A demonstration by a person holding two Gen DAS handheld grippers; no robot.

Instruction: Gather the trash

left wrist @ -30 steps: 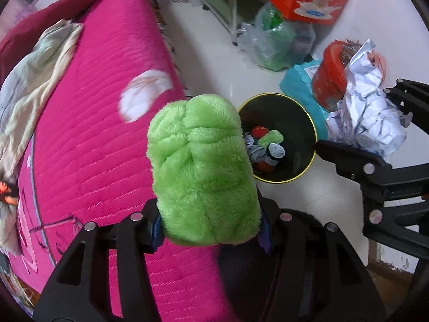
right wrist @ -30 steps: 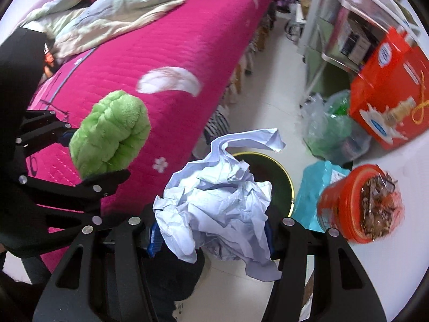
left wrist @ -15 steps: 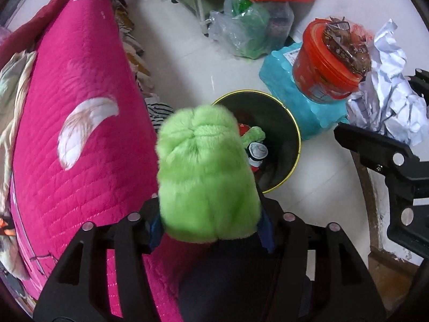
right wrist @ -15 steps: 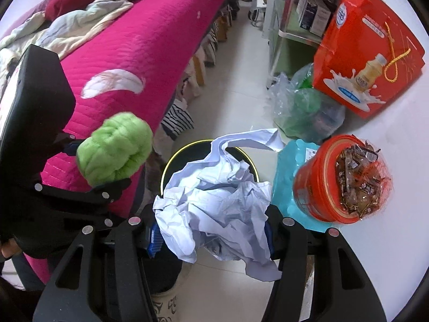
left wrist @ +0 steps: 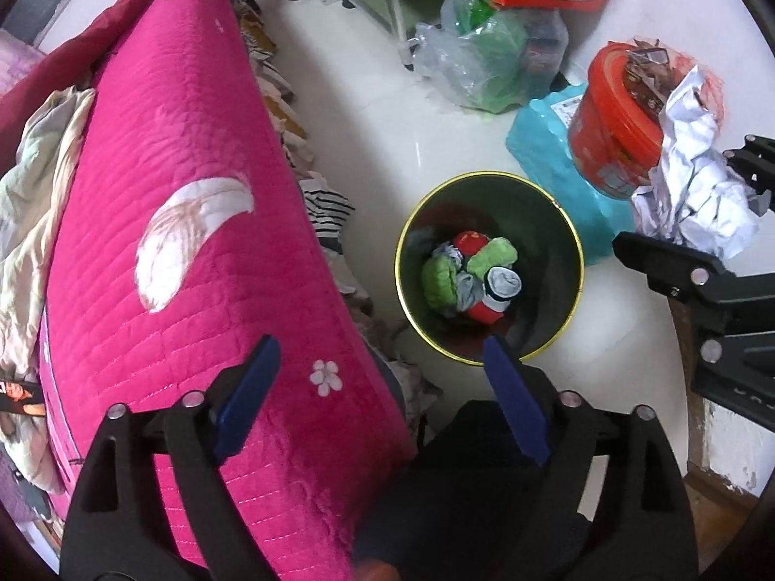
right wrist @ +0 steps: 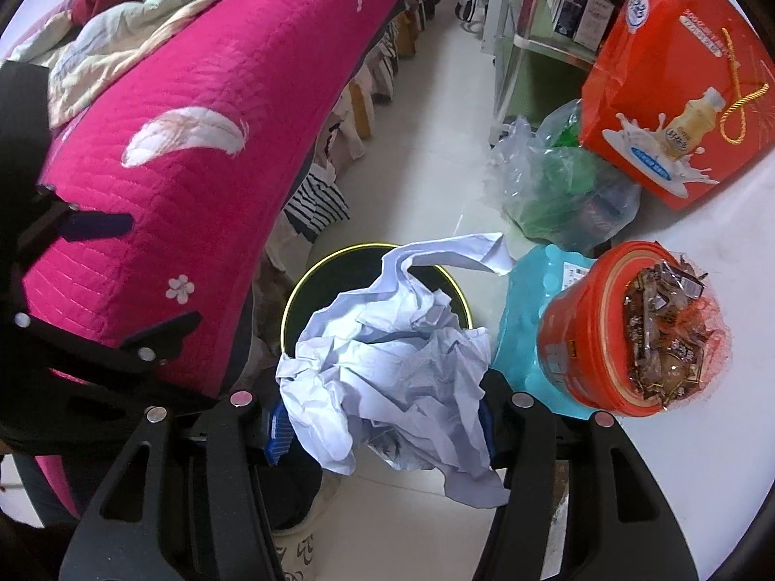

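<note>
Now left gripper [left wrist: 380,368] wide apart, empty; right gripper [right wrist: 382,423] clamped on crumpled paper [right wrist: 392,363] above bin [left wrist: 576,261].

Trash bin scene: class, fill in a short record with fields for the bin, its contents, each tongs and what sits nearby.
bin: round, yellow-rimmed trash bin on the floor beside the pink bed
contents: green plush pieces, socks, red items
left tongs: open, empty, above the bin's near rim
right tongs: shut on crumpled paper over the bin
nearby: red tub, blue pack
</note>
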